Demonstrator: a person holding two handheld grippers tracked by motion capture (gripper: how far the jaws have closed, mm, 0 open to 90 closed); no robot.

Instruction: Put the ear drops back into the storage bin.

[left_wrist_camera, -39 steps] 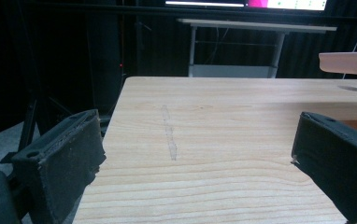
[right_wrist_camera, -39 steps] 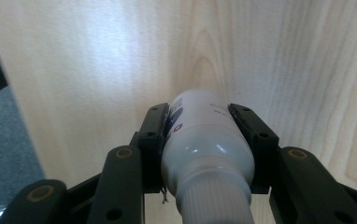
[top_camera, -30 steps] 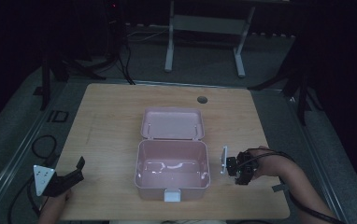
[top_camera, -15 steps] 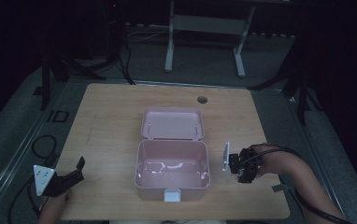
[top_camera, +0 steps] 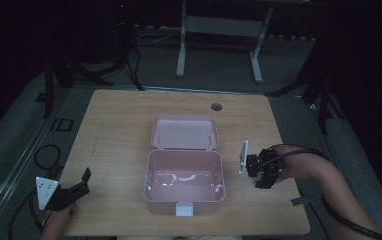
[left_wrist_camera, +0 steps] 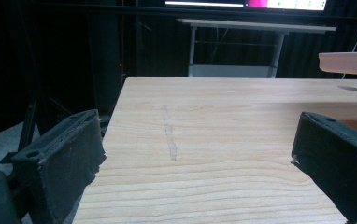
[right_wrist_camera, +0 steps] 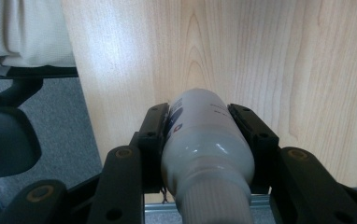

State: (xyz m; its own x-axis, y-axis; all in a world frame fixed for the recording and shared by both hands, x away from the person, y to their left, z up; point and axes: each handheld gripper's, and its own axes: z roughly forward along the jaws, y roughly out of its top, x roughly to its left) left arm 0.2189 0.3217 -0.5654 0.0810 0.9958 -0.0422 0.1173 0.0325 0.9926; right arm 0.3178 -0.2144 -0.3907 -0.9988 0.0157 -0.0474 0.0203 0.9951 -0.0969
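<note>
An open pink box (top_camera: 184, 182) sits mid-table, its lid (top_camera: 185, 132) laid back flat behind it. To its right, my right gripper (top_camera: 261, 172) hangs above the wood. In the right gripper view that gripper (right_wrist_camera: 200, 112) is shut on a white bottle (right_wrist_camera: 204, 140) with a ribbed cap end toward the camera, and the tabletop lies below it. At the front left corner my left gripper (top_camera: 74, 190) stands open, its jaws pointing toward the box. Nothing lies between its fingers (left_wrist_camera: 69, 154), just bare wood.
The wooden table (top_camera: 119, 125) has a round cable hole (top_camera: 216, 106) near its far edge. The pink lid's edge (left_wrist_camera: 349, 60) pokes in at the right of the left gripper view. A metal desk frame (top_camera: 219, 30) stands behind the table, and cables (top_camera: 44, 155) lie on the floor at left.
My right gripper has lifted away from the table with the white bottle in its jaws. The left gripper and the pink box have stayed put.
</note>
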